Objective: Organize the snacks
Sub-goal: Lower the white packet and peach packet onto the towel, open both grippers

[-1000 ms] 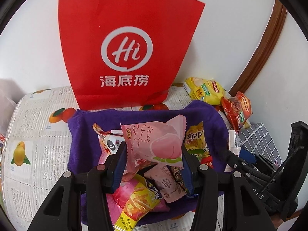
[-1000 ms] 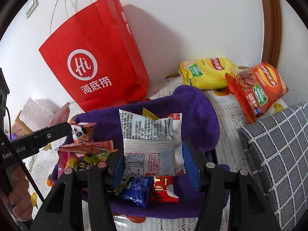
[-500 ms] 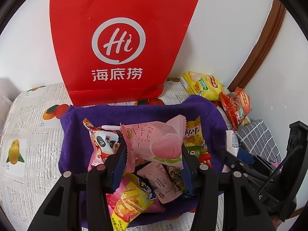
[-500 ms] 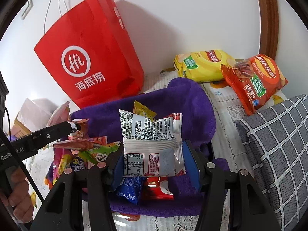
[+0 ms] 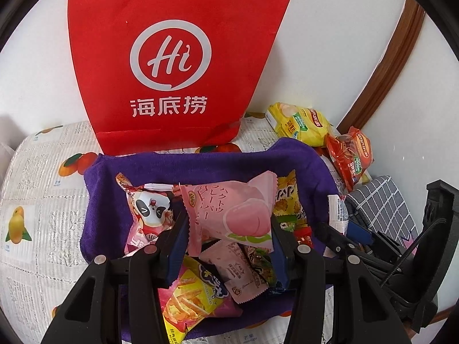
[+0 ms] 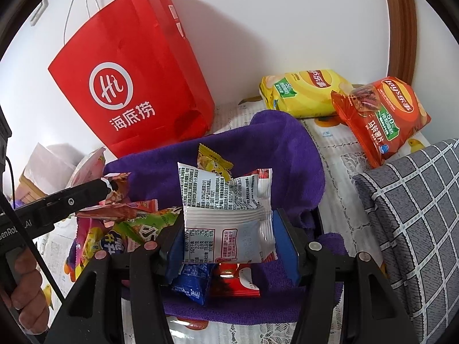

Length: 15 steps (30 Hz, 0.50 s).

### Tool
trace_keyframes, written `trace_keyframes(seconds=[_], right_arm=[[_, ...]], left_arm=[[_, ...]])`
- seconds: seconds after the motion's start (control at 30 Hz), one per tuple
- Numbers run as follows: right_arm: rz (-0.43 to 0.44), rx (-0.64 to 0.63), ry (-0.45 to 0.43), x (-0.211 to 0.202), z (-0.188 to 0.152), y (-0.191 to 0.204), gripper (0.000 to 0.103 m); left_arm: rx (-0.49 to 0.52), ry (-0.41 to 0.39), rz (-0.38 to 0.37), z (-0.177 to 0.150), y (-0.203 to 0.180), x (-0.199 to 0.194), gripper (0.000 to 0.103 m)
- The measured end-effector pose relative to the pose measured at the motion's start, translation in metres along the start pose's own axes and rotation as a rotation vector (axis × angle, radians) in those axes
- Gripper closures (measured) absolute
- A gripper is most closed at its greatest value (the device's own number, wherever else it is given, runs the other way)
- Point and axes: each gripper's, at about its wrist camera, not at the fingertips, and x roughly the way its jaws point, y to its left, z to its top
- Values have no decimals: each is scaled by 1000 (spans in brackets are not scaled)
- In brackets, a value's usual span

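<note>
1. Left gripper (image 5: 229, 236): blue-padded fingers (image 5: 178, 243) clamped on a pink peach-print snack packet (image 5: 229, 215), one pad on each side edge. The packet stands upright between them, its top rising clear above the pads.
2. The pink packet hangs over a purple cloth-lined basket (image 5: 200, 160) on the bench (image 5: 37, 177), which is covered in newsprint-and-fruit patterned cloth.
3. Below and around it in the basket: a panda-face packet (image 5: 149, 206) just left of the left finger, a yellow packet (image 5: 287, 197) to the right, a pink-and-yellow fries packet (image 5: 186, 301) and a small pale pink packet (image 5: 238, 272) underneath.
4. Right gripper (image 6: 228, 240): fingers (image 6: 284, 243) closed on a white snack packet (image 6: 226, 218) with its printed back facing the camera. The pads hold its lower half; the upper half sticks up above them.
5. The white packet is held over the right end of the same basket (image 6: 287, 149). A blue packet (image 6: 190, 283) and a red one (image 6: 238, 283) lie beneath it; a yellow packet (image 6: 212, 163) pokes up behind it.
6. A red paper bag (image 5: 178, 57) stands against the wall just behind the basket.
7. Two crisp bags, yellow (image 6: 304, 91) and orange (image 6: 384, 114), lie on the bench beyond the basket's right end, touching each other.
8. A grey checked cushion (image 6: 416, 215) is at far right.
9. A person's hand (image 6: 25, 295) grips the left tool's handle, low left in the right wrist view.
</note>
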Motion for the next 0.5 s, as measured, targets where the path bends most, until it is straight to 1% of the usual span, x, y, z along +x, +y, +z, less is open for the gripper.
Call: trace_keyframes(seconds=[0.5], right_arm=[[-22,-13,15,8,-4,1,45]], left_arm=[[18,15,17,-1,-4,7,54]])
